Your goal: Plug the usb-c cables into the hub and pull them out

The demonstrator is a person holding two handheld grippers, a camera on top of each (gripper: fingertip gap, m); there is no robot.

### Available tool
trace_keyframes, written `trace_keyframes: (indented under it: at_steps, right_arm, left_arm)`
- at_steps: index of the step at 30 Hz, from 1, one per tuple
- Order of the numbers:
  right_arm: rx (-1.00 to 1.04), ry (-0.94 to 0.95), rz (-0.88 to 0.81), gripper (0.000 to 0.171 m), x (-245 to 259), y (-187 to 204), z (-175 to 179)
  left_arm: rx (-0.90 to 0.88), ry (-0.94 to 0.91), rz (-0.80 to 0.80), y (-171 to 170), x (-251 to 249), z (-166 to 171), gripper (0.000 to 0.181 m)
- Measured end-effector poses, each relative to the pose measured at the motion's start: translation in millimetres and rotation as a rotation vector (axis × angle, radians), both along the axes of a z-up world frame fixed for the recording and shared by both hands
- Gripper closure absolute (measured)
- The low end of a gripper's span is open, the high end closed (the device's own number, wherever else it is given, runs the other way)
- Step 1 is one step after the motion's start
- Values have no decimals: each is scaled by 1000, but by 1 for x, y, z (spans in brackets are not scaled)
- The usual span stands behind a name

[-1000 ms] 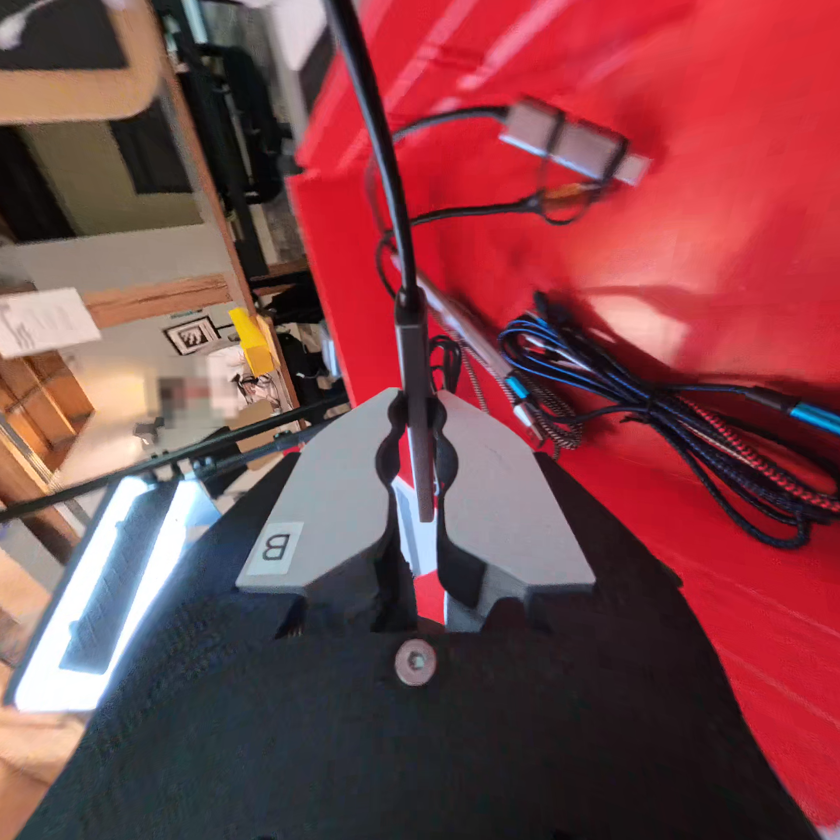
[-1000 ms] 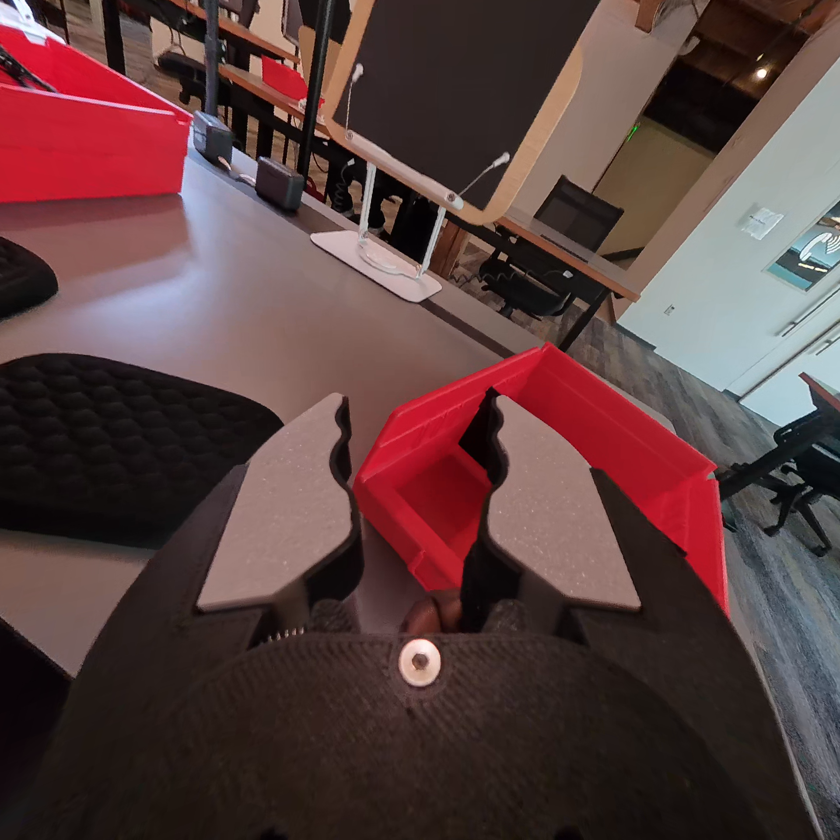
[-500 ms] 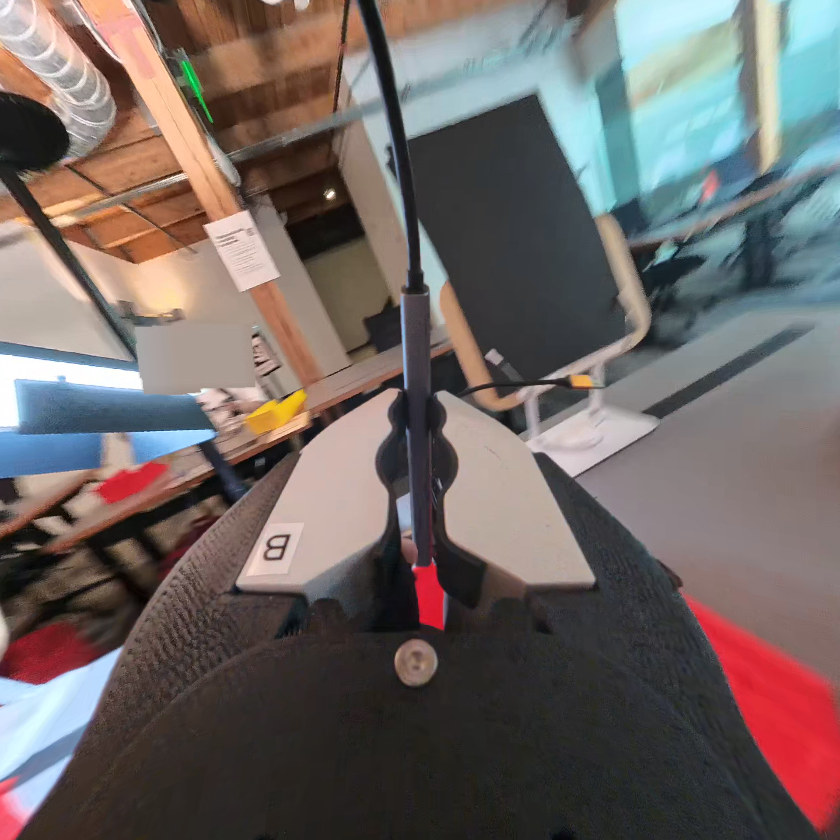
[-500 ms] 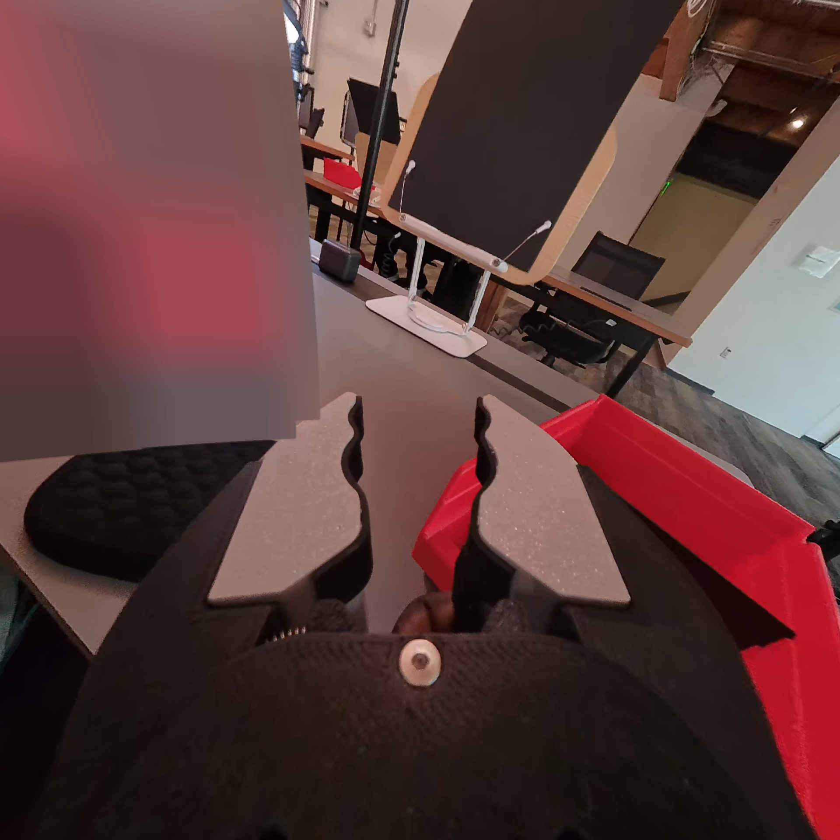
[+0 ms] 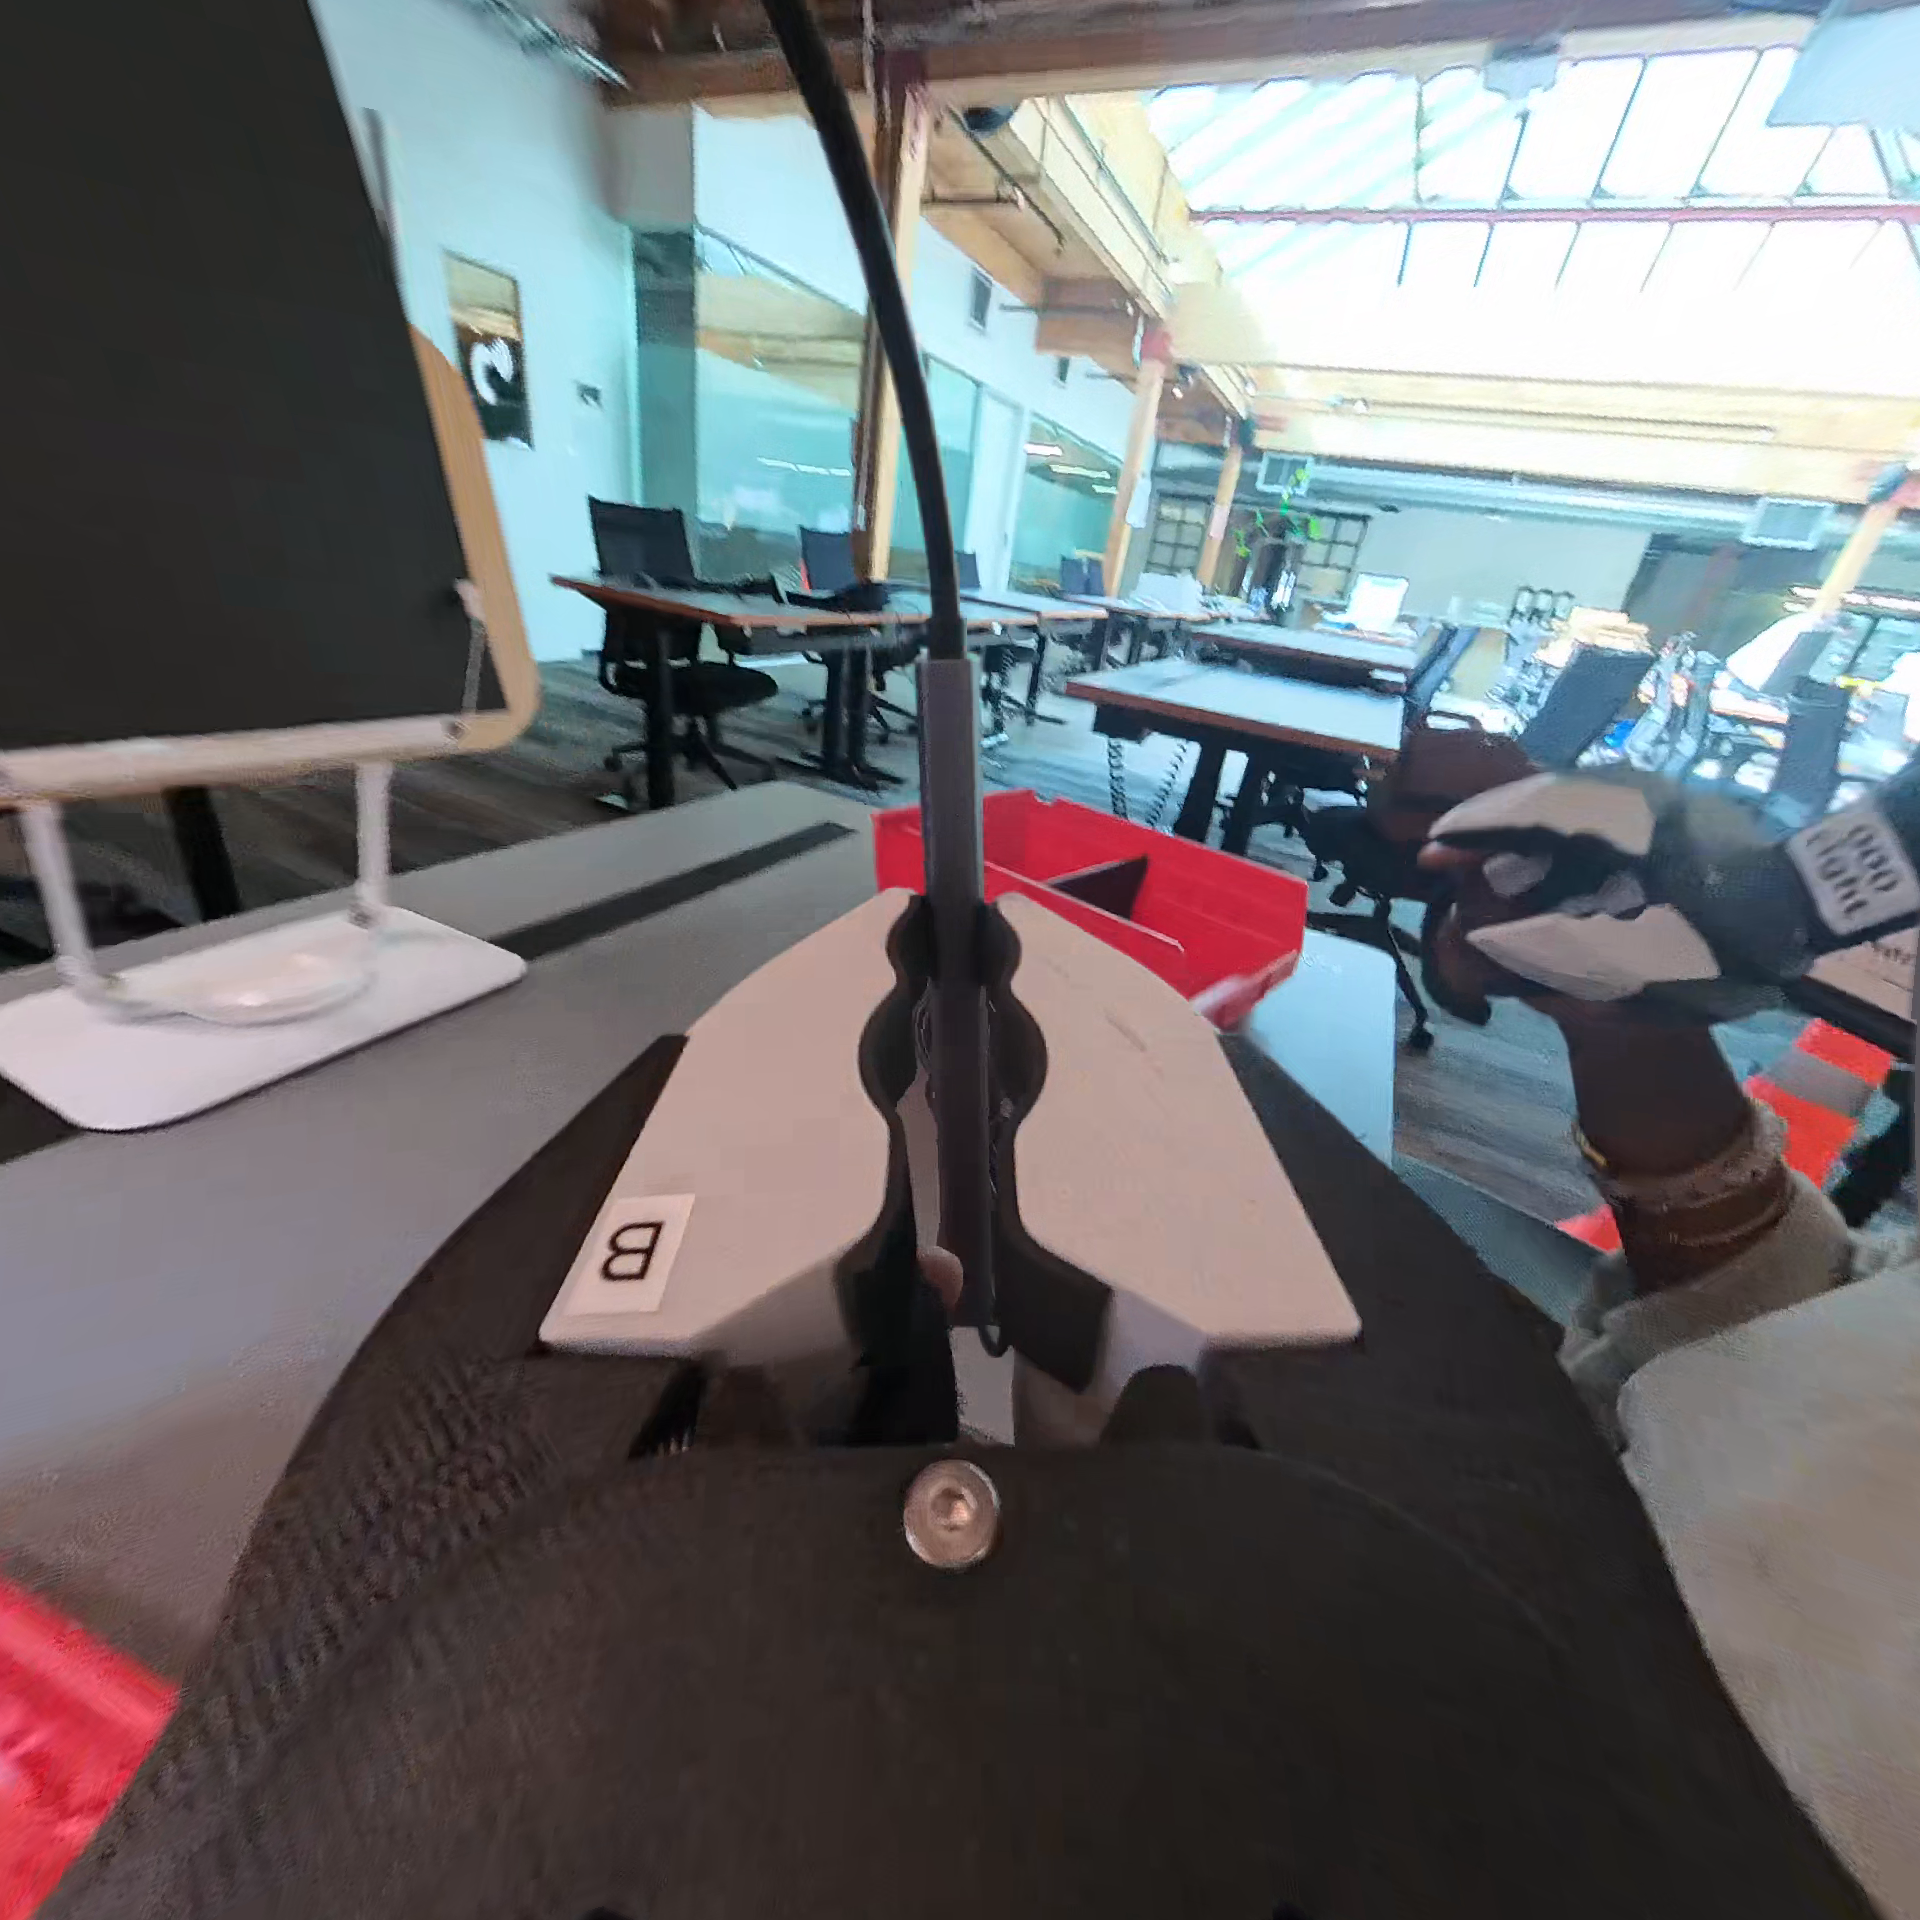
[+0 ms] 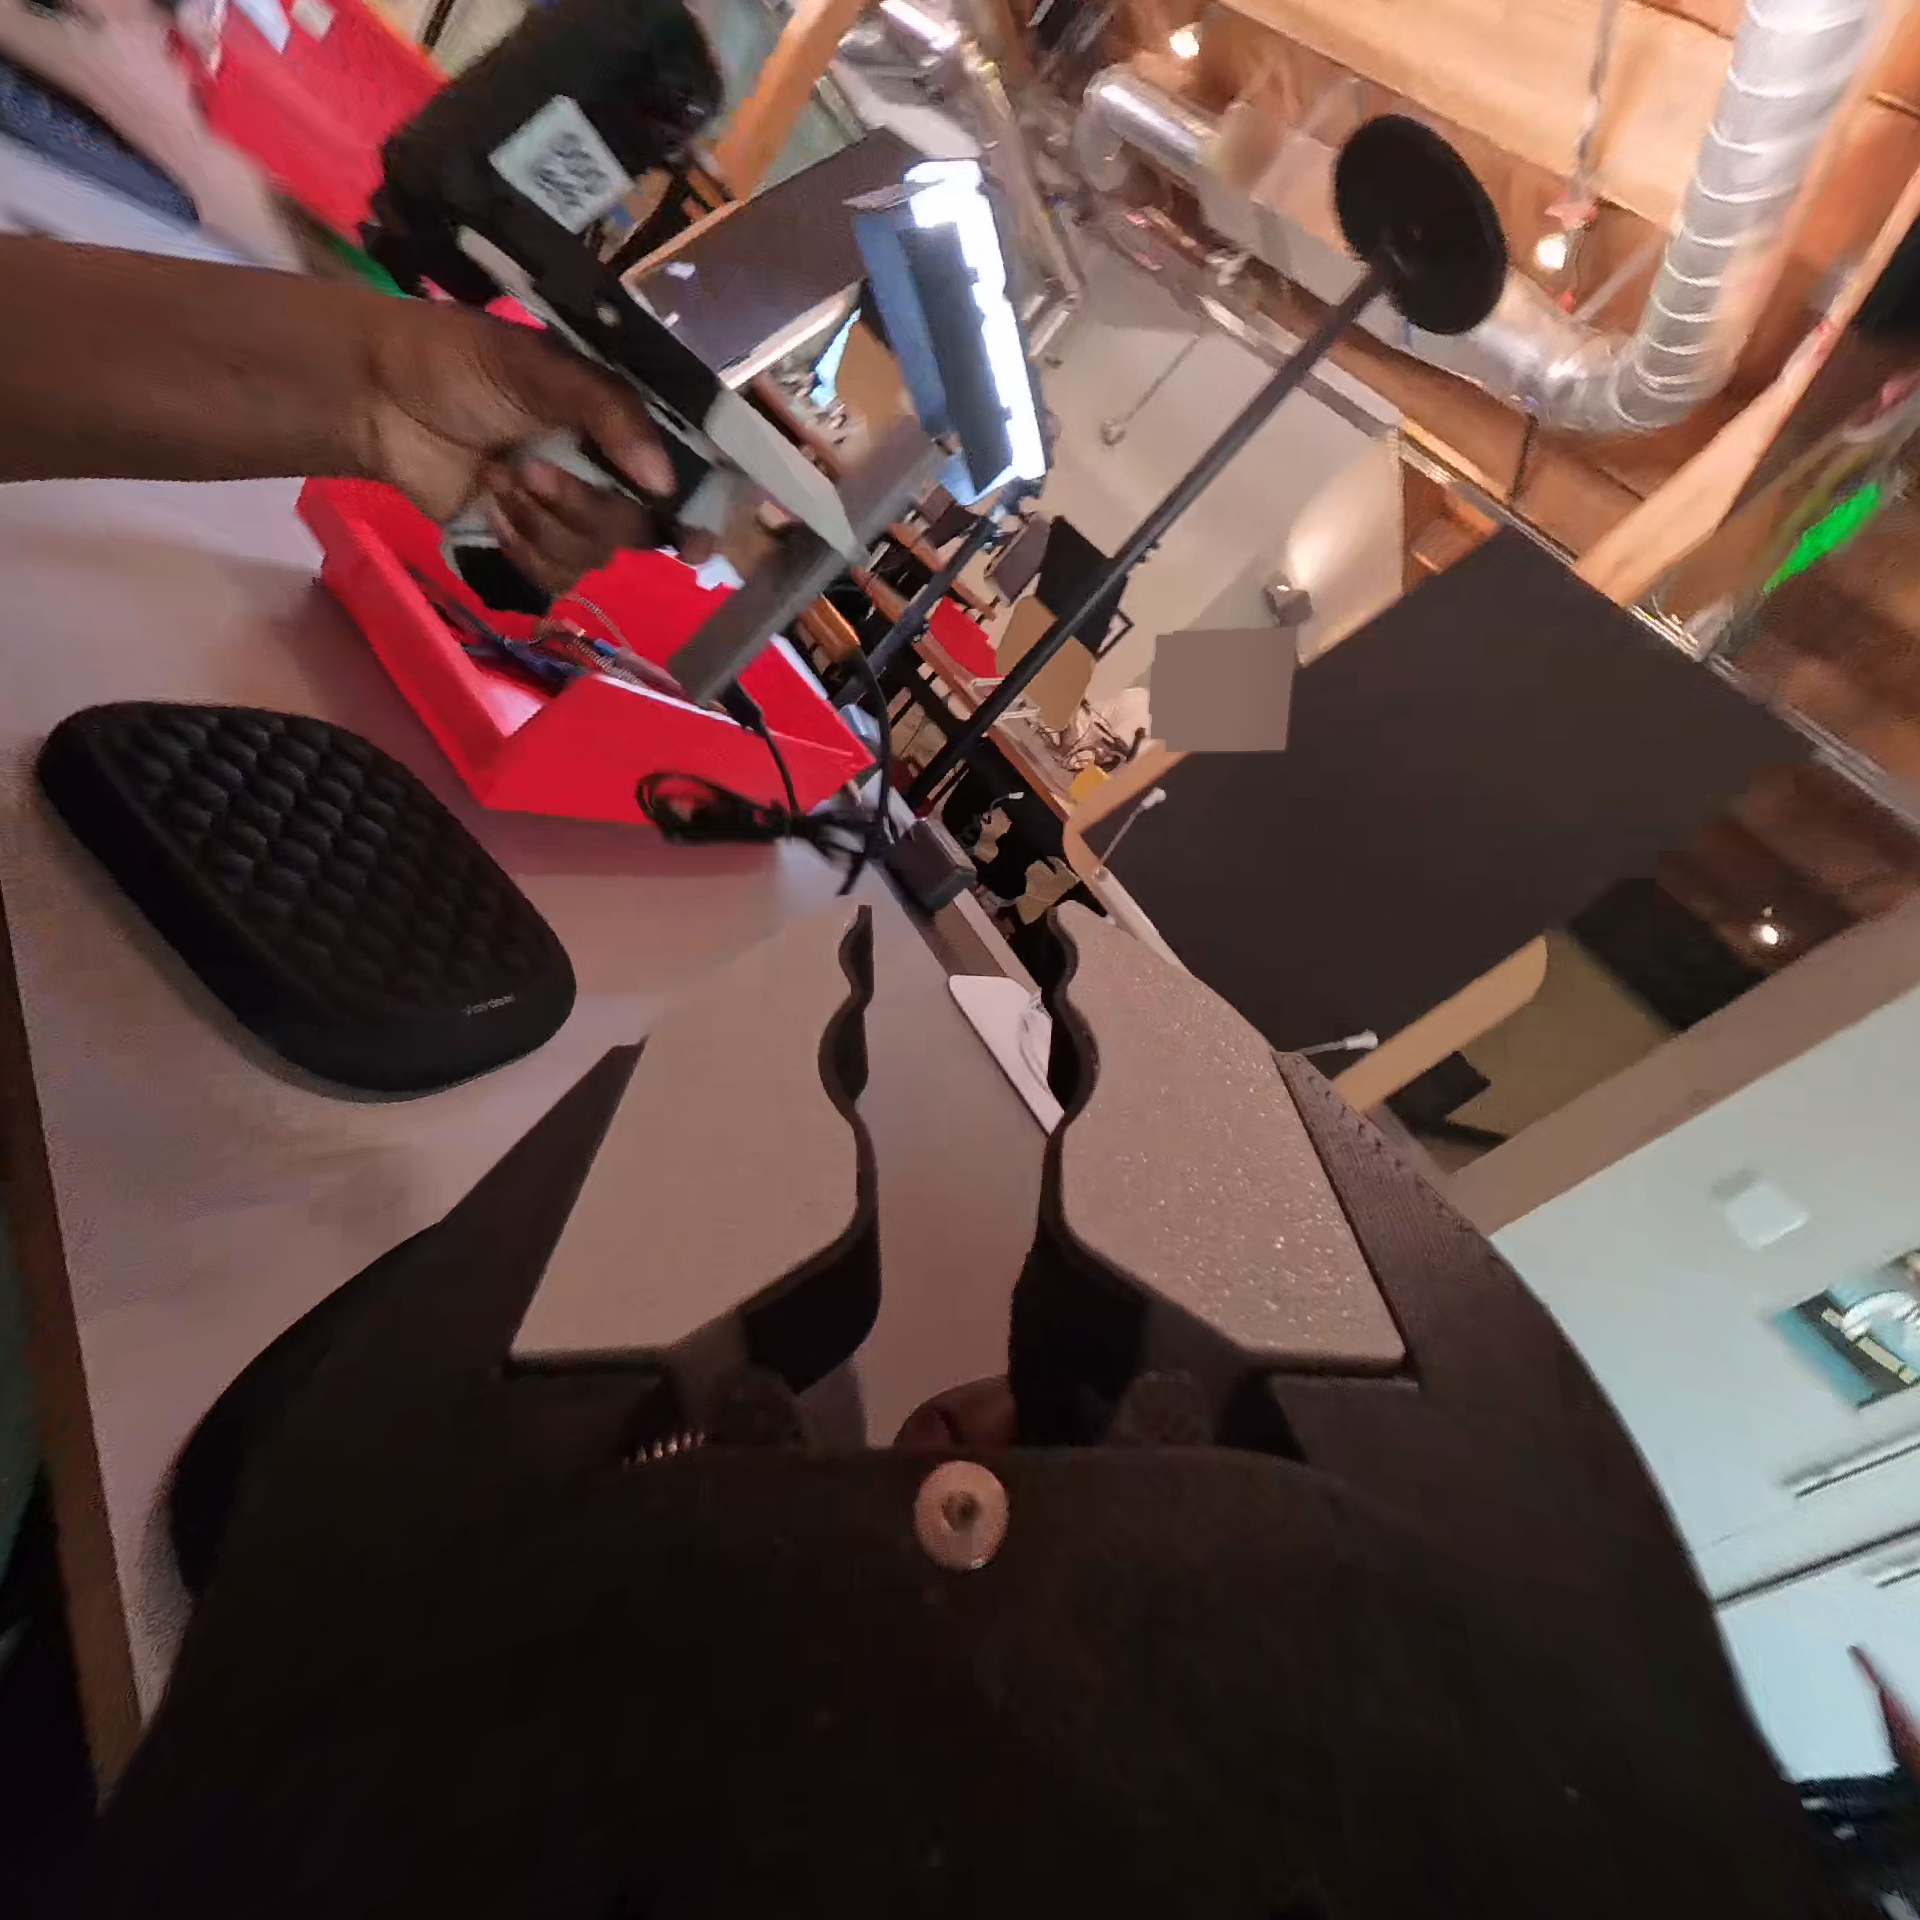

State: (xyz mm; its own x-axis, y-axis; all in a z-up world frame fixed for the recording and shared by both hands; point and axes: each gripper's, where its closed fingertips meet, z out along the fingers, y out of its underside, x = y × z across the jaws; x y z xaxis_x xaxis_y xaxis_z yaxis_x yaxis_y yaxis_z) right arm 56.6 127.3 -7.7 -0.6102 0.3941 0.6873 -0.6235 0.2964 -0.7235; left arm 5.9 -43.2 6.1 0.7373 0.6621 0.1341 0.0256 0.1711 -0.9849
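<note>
Left wrist view shows the left gripper (image 5: 951,925) closed tight on a slim grey hub (image 5: 948,790), held edge-on between the grey fingers (image 5: 779,1143) so that it pokes out past their tips, with its black lead (image 5: 883,312) arching up and out of the top of the picture. Beyond it lie the grey table (image 5: 260,1195) and a small red bin (image 5: 1143,883) with a dark divider. The right gripper (image 5: 1475,883) hangs in the air off to the right, a hand (image 5: 1621,1049) under it; in its own view, the right gripper (image 6: 956,966) stands partly open with nothing between the fingers. That view also shows the hub raised above a larger red tray (image 6: 582,717), where the bundled usb-c cables (image 6: 551,649) lie; a loose black cord (image 6: 748,816) trails on the table by the tray, near a black pad (image 6: 301,894). I cannot see the hub's ports, so whether anything is plugged in is unclear. My reading is that the work is at an early stage: the hub is in hand, but no cable plug has been picked up, so all the plugging and pulling appears still to come.
</note>
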Motion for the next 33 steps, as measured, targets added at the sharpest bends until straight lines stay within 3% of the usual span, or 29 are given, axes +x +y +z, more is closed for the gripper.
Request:
trace_keyframes:
  at_steps: [5,10,12,15,19,26,29,33]
  right_arm:
    - [250,98,-42,138,-18,-66,-47]
    - [355,212,-138,138,-51,-95,-75]
    - [390,226,-130,156,-55,-102,-83]
    - [386,104,-100,160,-55,-106,-94]
    - [333,-101,-215,160,-78,-94,-98]
    - [268,-233,-333,161,-82,-95,-96]
    - [255,-234,-353,161,-79,-98,-97]
    - [236,-228,-410,161,-81,-101,-103]
  left_arm:
    - [-39,-114,-85,47,-5,-43,170]
    - [-13,-215,-237,70,7,-60,171]
    - [-10,-241,-291,74,12,-64,171]
    - [-64,-210,-282,69,8,-71,170]
    - [-301,-47,2,49,-7,-84,137]
    - [-644,130,399,48,-22,-102,142]
    - [-725,184,449,51,-27,-106,155]
    - [-722,202,531,44,-34,-110,157]
